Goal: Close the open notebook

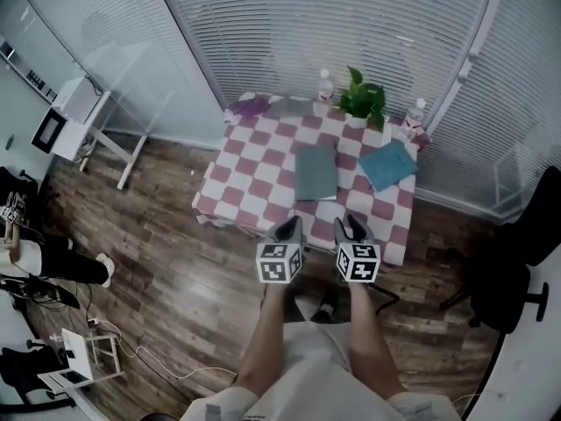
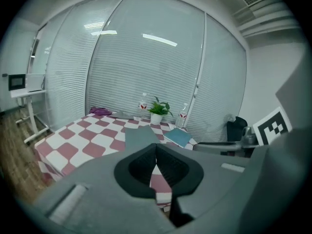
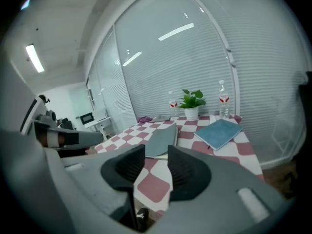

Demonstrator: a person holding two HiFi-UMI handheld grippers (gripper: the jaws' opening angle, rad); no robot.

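A grey notebook (image 1: 316, 172) lies flat in the middle of the checkered table (image 1: 254, 178), grey cover up and no pages showing. It also appears in the left gripper view (image 2: 140, 135) and the right gripper view (image 3: 162, 140). A blue notebook (image 1: 387, 164) lies closed to its right. Both grippers hover side by side above the table's near edge, apart from the notebooks. My left gripper (image 1: 287, 227) (image 2: 156, 165) is shut on nothing. My right gripper (image 1: 352, 227) (image 3: 156, 162) is open, with only tablecloth showing through the gap.
A potted plant (image 1: 362, 101), two water bottles (image 1: 325, 87) (image 1: 415, 117) and a purple cloth (image 1: 250, 107) line the table's far edge by the blinds. A black office chair (image 1: 517, 270) stands right, a white stand (image 1: 74, 117) left.
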